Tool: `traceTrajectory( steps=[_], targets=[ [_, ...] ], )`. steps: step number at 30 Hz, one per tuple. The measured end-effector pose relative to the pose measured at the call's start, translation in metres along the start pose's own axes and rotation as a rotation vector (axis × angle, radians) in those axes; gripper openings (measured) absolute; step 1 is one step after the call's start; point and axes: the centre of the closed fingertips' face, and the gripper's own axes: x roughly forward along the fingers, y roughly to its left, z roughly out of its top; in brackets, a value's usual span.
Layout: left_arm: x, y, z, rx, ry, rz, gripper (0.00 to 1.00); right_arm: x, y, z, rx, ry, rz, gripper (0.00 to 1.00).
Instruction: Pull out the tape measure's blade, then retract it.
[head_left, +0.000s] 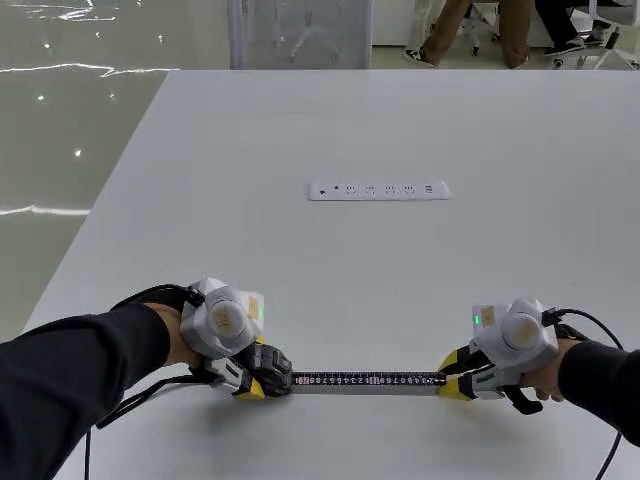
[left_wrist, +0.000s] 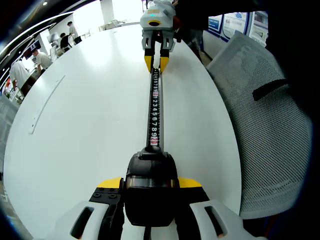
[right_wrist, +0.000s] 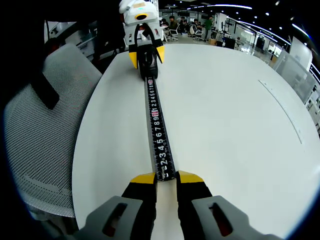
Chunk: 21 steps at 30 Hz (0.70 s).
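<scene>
tape blade out, stretched between both grippers

in the head view the tape measure case (head_left: 268, 370) is in the lower left of the frame. the left gripper (head_left: 256, 372) is on it. left fingers (left_wrist: 109, 183) are spread to the width of the black case and clamp it from both sides. in the left gripper view the case sits bottom centre between the yellow tips.

the blade (head_left: 368, 380) is pulled out and runs straight across the bottom of the head view, from the case over to the right gripper (right_wrist: 166, 178). printed scale faces up, numbers readable in both gripper views. it runs low along the worktop (head_left: 380, 280); i can't tell if it touches the surface along its length.

right fingers (right_wrist: 143, 179) are nearly together and pinch the free end of the blade, bottom centre of the right gripper view. in the head view that gripper is in the lower right. each gripper view has the other gripper at top centre, at the far end of the blade.

a white power strip (head_left: 378, 190) lies flat mid-frame in the head view, well apart from the tape. a grey mesh chair (left_wrist: 265, 125) is at the right of the left gripper view, beside the worktop edge. a person's legs (head_left: 470, 30) are at the top right of the head view, beyond the far edge.
</scene>
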Motion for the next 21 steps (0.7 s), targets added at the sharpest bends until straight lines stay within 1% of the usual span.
traceTrajectory(
  steps=[7, 21],
  targets=[
    [0.0, -0.0003, 0.0002, -0.001, -0.001, 0.001, 0.35, -0.0071, -0.001, -0.0087, 0.02, 0.003, -0.009, 0.11],
    [0.0001, -0.0007, 0.0004, -0.001, -0.003, 0.002, 0.35, -0.0077, -0.0012, -0.0099, 0.022, 0.012, -0.002, 0.11]
  ],
)
